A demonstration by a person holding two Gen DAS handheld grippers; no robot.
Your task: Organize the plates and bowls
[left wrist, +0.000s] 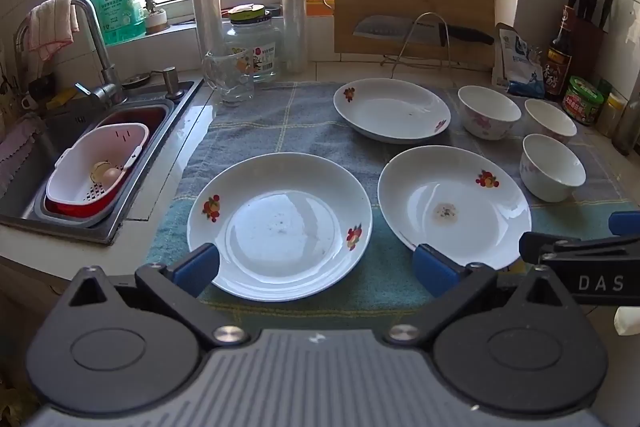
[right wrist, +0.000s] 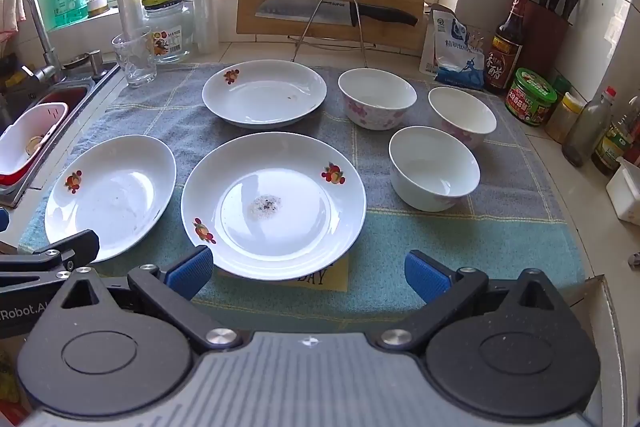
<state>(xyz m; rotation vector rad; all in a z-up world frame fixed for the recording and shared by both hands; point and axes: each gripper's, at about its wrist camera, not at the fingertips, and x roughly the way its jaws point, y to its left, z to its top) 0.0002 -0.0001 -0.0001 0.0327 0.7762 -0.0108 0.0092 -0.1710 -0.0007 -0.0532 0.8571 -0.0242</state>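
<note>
White plates (right wrist: 273,205) and bowls (right wrist: 434,166) lay singly on the checked cloth (right wrist: 480,239), nothing stacked yet; left gripper (left wrist: 316,265) and right gripper (right wrist: 308,273) hovered spread wide, empty; all sorting remained.

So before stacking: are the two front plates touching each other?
Apart. The right wrist view shows a strip of towel between the left plate and the middle plate.
</note>
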